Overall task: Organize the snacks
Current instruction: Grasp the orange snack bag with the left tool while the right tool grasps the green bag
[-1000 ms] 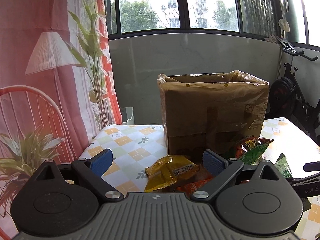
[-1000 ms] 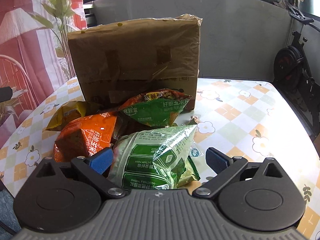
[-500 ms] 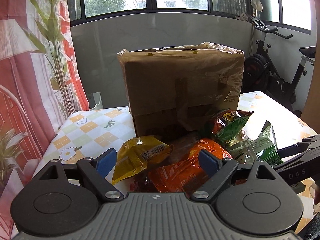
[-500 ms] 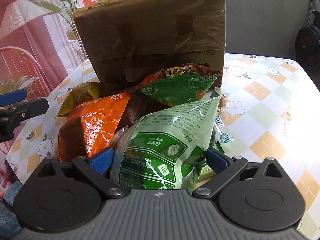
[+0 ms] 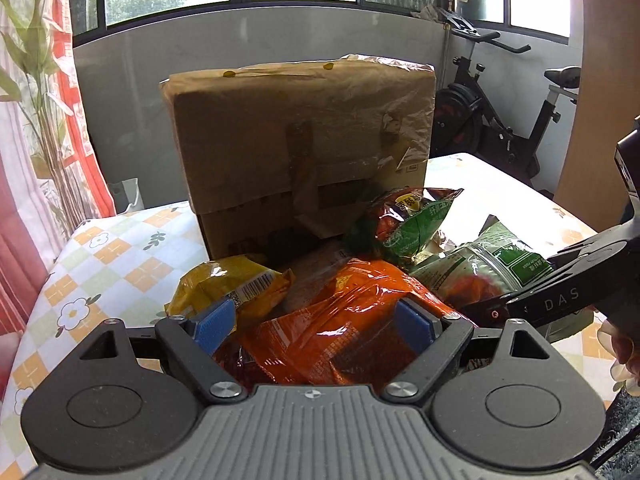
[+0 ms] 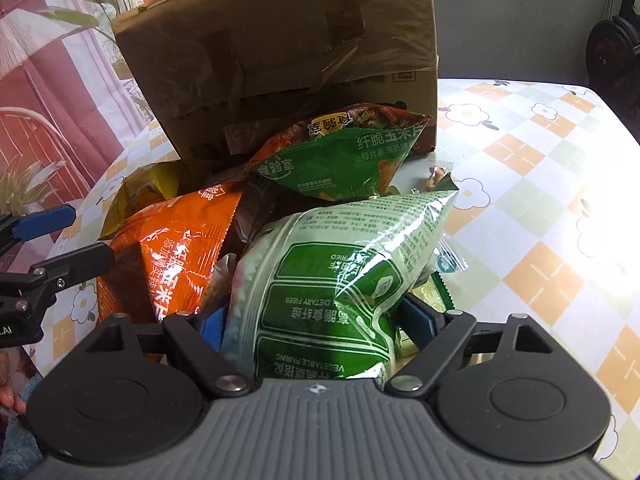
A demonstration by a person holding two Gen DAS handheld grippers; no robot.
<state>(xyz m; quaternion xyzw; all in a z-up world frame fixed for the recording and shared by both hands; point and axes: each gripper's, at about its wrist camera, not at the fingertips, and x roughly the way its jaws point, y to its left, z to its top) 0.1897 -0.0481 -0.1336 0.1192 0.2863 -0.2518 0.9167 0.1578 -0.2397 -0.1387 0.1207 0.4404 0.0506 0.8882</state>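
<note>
Both hands have dropped onto the pile of snack bags, each straddling one bag. The left gripper (image 5: 314, 322) a second ago looked over the bags toward the cardboard box (image 5: 300, 136); it has since tipped down and come in until the orange chip bag (image 5: 340, 320) fills the gap between its blue pads. Its jaws have just been closing. They stand wide, one pad at each flank of the bag, and whether the pads already press on the foil I cannot tell. The yellow snack bag (image 5: 232, 286) lies just outside its left finger.

The right gripper (image 6: 318, 326) has advanced over the pale green vegetable-crisp bag (image 6: 340, 272), which bulges up between its fingers and hides much of both pads. Its jaws have also just been closing, with that bag between them; the pads sit at the bag's sides, though no firm pinch shows yet. Beyond its tips, the green-and-red corn chip bag (image 6: 340, 160) leans on the box.

In my judgement two grasps are being set at once, so lifting both bags off the checked tabletop (image 6: 540, 152) toward the box likely comes next. Puffed bags may slip from a loose grip.
</note>
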